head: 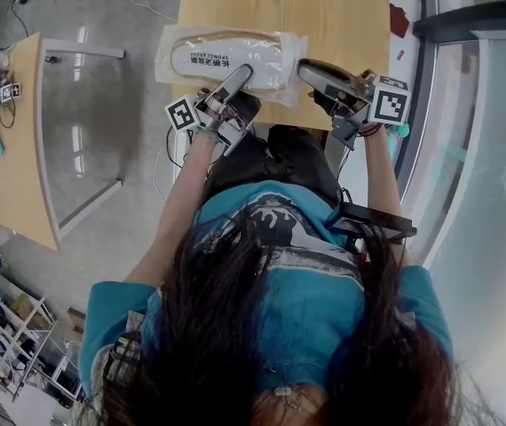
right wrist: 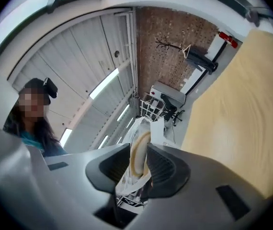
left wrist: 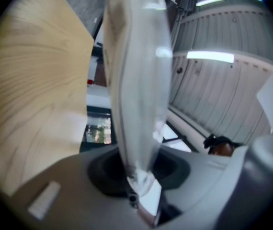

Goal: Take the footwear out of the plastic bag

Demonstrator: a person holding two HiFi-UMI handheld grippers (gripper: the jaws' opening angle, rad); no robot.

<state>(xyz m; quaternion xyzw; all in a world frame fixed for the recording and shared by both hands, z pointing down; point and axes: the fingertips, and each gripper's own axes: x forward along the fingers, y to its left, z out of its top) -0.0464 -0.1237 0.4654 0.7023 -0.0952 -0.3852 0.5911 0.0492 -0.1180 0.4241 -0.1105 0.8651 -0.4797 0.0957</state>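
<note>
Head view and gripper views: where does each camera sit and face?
Head view: on the person's head, facing steeply down at the table and plastic bag; hair, forearms, left gripper, right gripper show.
Left gripper view: on the left gripper, along jaws clamping the bag; body not clearly visible.
Right gripper view: on the right gripper, along jaws clamping the bag; the person's head, left.
Shared: all three show bag and table.

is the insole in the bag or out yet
In. In the head view the plastic bag wraps the whole insole on the table; left gripper and right gripper each pinch the bag.
</note>
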